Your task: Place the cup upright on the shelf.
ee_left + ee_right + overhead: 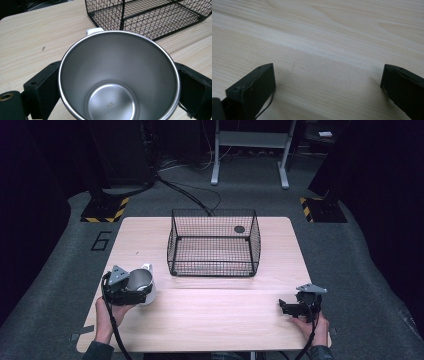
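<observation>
A steel cup (139,281) with a white outside and a white handle (94,30) stands at the table's left front. My left gripper (131,291) is shut on the cup (117,80), one black jaw pressed against each side of it; its inside is bare. A black wire basket (214,243) stands open-topped at the middle back of the table, and its near corner (150,17) lies just beyond the cup. My right gripper (295,308) rests low at the table's right front, open, its jaws wide apart over bare wood (327,75).
The light wooden table (210,315) has free room across its front middle between the two grippers. A small dark disc (239,229) lies at the back right of the basket. Beyond the table are grey floor, cables and a desk frame (250,150).
</observation>
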Demonstrator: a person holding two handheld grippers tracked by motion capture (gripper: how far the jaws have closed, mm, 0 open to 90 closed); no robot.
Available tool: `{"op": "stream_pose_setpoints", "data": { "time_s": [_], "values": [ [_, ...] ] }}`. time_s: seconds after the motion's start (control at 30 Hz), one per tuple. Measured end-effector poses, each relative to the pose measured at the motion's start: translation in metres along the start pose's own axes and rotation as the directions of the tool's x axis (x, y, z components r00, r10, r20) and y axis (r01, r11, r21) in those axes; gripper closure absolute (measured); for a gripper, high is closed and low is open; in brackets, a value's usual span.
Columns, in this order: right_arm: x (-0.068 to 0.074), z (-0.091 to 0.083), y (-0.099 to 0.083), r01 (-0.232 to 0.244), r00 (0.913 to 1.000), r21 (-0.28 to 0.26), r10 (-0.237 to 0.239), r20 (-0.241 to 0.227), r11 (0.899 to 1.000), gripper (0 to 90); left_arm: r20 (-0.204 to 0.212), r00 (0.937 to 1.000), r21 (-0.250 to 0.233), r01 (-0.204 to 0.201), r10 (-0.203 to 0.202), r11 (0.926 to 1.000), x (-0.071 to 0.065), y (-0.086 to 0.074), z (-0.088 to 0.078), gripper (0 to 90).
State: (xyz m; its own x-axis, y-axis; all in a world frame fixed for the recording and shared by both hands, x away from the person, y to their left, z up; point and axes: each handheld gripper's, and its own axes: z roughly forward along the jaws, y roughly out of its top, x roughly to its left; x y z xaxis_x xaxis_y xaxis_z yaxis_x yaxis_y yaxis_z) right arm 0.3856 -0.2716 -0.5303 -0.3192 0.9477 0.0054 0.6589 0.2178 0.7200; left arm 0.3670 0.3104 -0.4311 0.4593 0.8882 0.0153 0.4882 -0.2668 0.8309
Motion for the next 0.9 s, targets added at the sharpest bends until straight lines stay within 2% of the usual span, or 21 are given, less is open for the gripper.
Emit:
{"op": "stream_pose_setpoints", "data": {
  "time_s": [0.03, 0.17, 0.27, 0.3, 0.47, 0.53, 0.63, 0.9],
  "values": [
    [0.000, 0.000, 0.000, -0.005, 1.0000, 0.000, 0.005, -0.003, 1.000, 0.0, 0.007, 1.0000, 0.005, -0.005, 0.005, 1.0000, 0.000, 0.001, -0.001, 6.2],
    [-0.004, -0.002, -0.002, 0.040, 0.9988, 0.005, -0.040, -0.029, 0.999, 0.0, 0.018, 0.9996, 0.003, -0.021, 0.021, 0.9998, -0.005, 0.004, -0.003, 6.2],
    [-0.003, -0.004, -0.004, 0.024, 0.9996, -0.003, -0.024, -0.012, 1.000, 0.0, 0.030, 0.9990, 0.003, -0.035, 0.034, 0.9994, -0.009, 0.005, -0.005, 6.2],
    [-0.001, -0.004, -0.004, 0.004, 1.0000, -0.001, -0.004, -0.003, 1.000, 0.0, 0.034, 0.9987, 0.005, -0.039, 0.038, 0.9992, -0.011, 0.005, -0.005, 6.2],
    [-0.001, -0.004, -0.004, 0.009, 0.9999, -0.003, -0.009, -0.007, 1.000, 0.0, 0.078, 0.9959, 0.001, -0.046, 0.046, 0.9989, -0.017, 0.011, -0.007, 6.2],
    [-0.002, -0.004, -0.004, 0.015, 0.9999, -0.002, -0.015, -0.007, 1.000, 0.0, 0.082, 0.9954, -0.004, -0.050, 0.050, 0.9988, -0.018, 0.012, -0.007, 6.2],
    [-0.002, -0.004, -0.004, 0.015, 0.9999, -0.002, -0.015, -0.008, 1.000, 0.0, 0.106, 0.9931, -0.016, -0.050, 0.051, 0.9986, -0.022, 0.015, -0.008, 6.2],
    [-0.002, -0.004, -0.004, 0.017, 0.9998, -0.002, -0.017, -0.008, 1.000, 0.0, 0.156, 0.9839, -0.014, -0.086, 0.087, 0.9962, -0.036, 0.025, -0.004, 6.2]
  ]
}}
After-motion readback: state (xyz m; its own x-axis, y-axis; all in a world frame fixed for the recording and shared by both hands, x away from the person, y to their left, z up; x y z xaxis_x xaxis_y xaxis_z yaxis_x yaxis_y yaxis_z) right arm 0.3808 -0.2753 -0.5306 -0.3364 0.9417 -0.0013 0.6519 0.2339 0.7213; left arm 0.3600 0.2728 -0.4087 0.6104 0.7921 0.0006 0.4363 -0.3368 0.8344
